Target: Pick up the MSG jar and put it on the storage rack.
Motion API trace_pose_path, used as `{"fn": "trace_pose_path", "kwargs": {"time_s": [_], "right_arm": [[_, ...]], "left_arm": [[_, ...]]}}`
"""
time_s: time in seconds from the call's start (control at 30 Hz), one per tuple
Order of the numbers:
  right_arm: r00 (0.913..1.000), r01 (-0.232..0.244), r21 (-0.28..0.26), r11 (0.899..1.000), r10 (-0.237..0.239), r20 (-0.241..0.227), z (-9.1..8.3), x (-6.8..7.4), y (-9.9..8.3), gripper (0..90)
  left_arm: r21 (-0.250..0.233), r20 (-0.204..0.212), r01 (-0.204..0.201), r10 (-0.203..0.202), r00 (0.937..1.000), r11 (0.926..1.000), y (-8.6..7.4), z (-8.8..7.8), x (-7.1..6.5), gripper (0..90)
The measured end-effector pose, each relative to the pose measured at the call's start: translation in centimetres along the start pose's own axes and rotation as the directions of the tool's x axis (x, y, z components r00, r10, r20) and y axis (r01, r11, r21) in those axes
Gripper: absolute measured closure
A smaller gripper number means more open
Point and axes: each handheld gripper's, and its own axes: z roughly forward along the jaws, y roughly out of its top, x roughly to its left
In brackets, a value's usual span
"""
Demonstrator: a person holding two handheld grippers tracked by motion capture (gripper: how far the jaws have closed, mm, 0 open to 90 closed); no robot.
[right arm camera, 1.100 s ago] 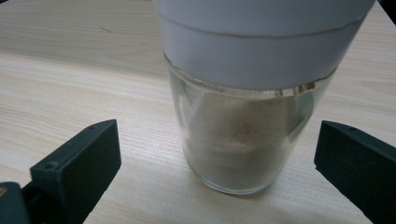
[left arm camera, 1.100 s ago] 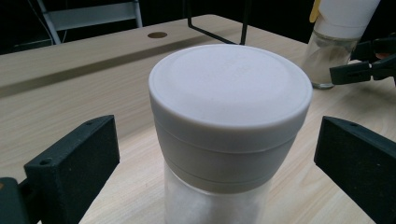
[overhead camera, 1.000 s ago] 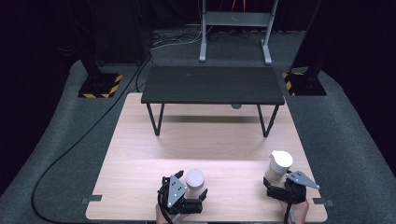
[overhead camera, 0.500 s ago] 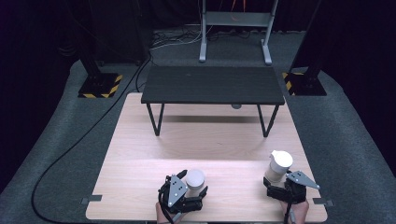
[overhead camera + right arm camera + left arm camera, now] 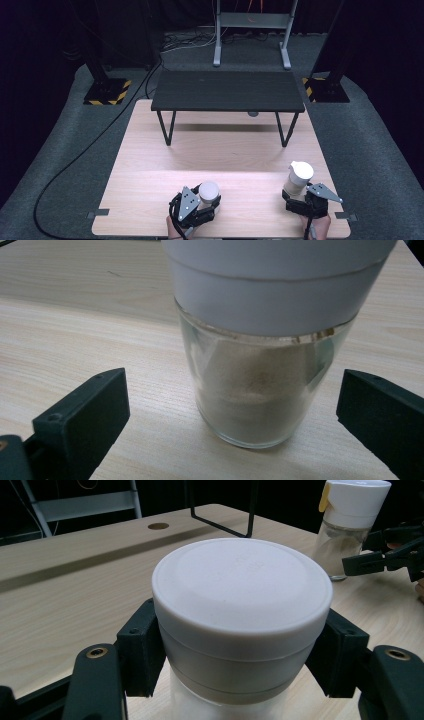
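High view shows us at the near edge of the wooden table (image 5: 150, 150), with our left gripper (image 5: 200, 207) pinching a white-lidded jar (image 5: 208, 192) just under its lid, jaws tight on both sides, so we think it is ready to lift. Our right gripper (image 5: 300, 202) has its jaws spread wide beside a glass shaker (image 5: 299, 177) with powder inside, not touching it. Lots of bare wood lies ahead before the small black table (image 5: 227, 90).
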Motion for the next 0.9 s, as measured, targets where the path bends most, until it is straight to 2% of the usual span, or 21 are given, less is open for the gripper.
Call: {"fn": "trace_pose_path", "kwargs": {"time_s": [0.37, 0.7, 0.9], "right_arm": [[1.0000, -0.002, -0.002, 1.000, 0.002, -0.001, -0.02, -0.03, -0.04, 0.0], [1.0000, -0.003, -0.005, 1.000, 0.003, -0.002, -0.04, -0.06, -0.08, 0.0], [1.0000, -0.002, -0.004, 1.000, 0.002, -0.003, -0.04, -0.07, -0.07, 0.0]], "left_arm": [[-0.015, 0.004, 0.012, -0.012, 0.9999, 0.9998, -0.38, 0.04, 0.15, 34.0], [-0.019, -0.002, 0.006, -0.006, 1.0000, 0.9998, -0.45, -0.01, -0.05, 34.3], [-0.018, 0.004, 0.022, -0.022, 0.9998, 0.9996, -0.40, -0.08, 0.21, 34.4]]}}
